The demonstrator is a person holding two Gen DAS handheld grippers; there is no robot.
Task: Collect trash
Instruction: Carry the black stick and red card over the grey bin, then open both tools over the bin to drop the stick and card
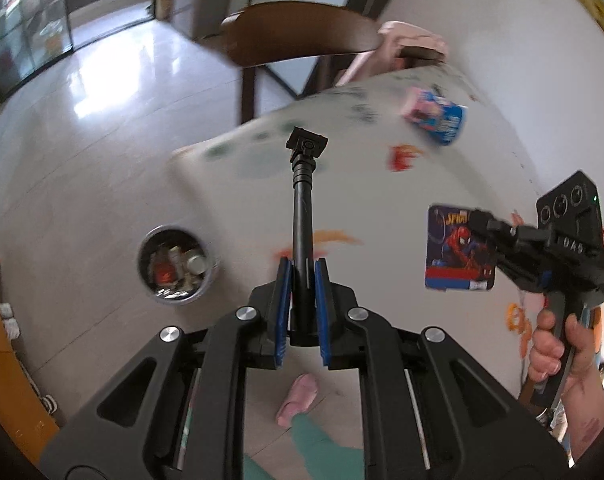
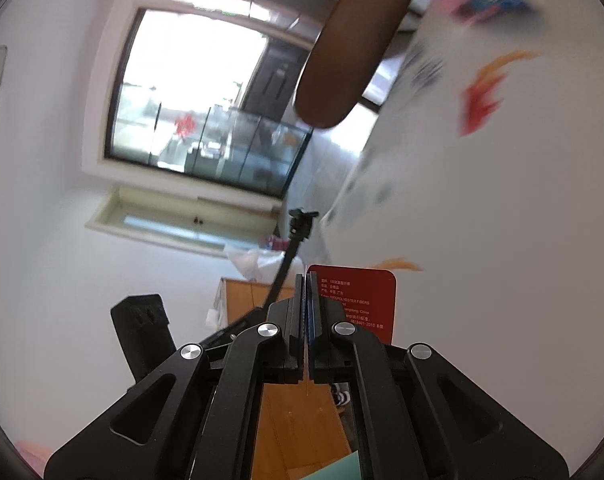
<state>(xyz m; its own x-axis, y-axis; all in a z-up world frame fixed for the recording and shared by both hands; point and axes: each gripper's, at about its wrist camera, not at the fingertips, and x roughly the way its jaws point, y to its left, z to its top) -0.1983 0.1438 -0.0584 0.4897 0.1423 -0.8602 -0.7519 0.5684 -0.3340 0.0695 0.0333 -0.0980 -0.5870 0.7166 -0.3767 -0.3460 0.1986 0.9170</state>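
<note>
My left gripper point(image 1: 303, 268) is shut on a thin black telescopic rod point(image 1: 303, 208) with a small clamp head point(image 1: 307, 145), held above the table's near corner. My right gripper point(image 2: 307, 280) is shut on a flat card; its red back with white print point(image 2: 358, 300) shows in the right wrist view and its Spider-Man front point(image 1: 458, 252) shows in the left wrist view, lifted over the table. The right gripper's body point(image 1: 550, 248) is at the right of the left wrist view. A round metal trash bin point(image 1: 177, 263) with several pieces of trash stands on the floor left of the table.
The table has a white cloth point(image 1: 382, 184) with coloured prints. A blue and pink snack pack point(image 1: 436, 116) lies near its far edge. A dark wooden chair point(image 1: 298, 32) stands behind the table. A wooden cabinet point(image 1: 2, 344) is at the far left.
</note>
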